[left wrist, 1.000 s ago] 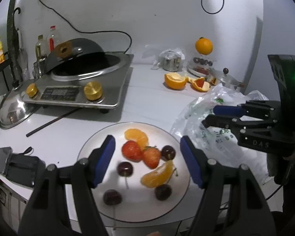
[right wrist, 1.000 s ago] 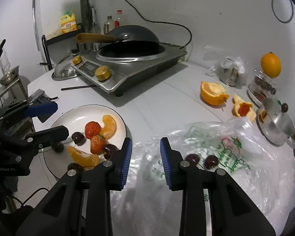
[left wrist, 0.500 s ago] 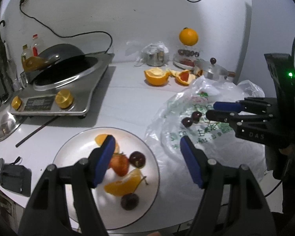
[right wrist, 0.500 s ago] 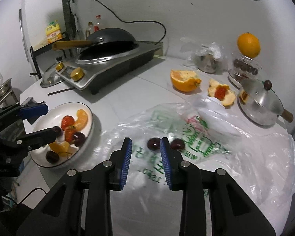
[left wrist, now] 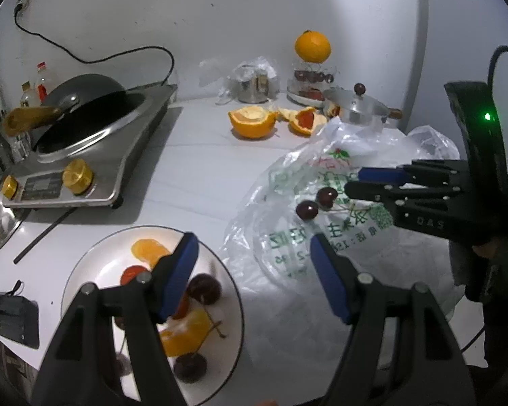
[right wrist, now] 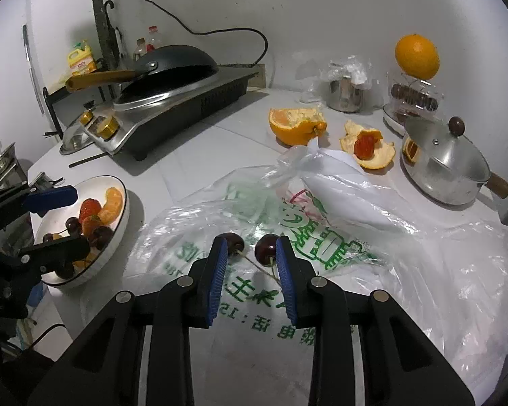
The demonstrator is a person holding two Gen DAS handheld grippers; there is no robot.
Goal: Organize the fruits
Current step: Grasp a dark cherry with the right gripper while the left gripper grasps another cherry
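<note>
Two dark cherries (right wrist: 266, 245) with stems lie on a clear plastic bag (right wrist: 355, 223) with green print. My right gripper (right wrist: 252, 264) hovers just behind them, jaws narrowly apart. Only a stem lies between the pads and nothing is gripped. In the left wrist view the same cherries (left wrist: 307, 209) sit by the right gripper (left wrist: 359, 182). A white plate (left wrist: 84, 270) carries strawberries, orange segments and several cherries. My left gripper (left wrist: 254, 270) is open and empty, with its left finger over the plate's right side. The right wrist view shows the left gripper (right wrist: 61, 223) over the plate (right wrist: 125, 209).
An induction cooker with a wok (right wrist: 172, 77) stands at the back left. Peeled orange halves (right wrist: 296, 128), a lidded steel pot (right wrist: 440, 169), a whole orange (right wrist: 416, 55) on a glass stand and a steel cup (right wrist: 345, 93) line the back. A black pouch (left wrist: 13, 314) lies at the table's left edge.
Both grippers have swung right, away from the plate and over the plastic bag. The two cherries now lie just in front of the right gripper's fingertips. Neither jaw gap has changed.
</note>
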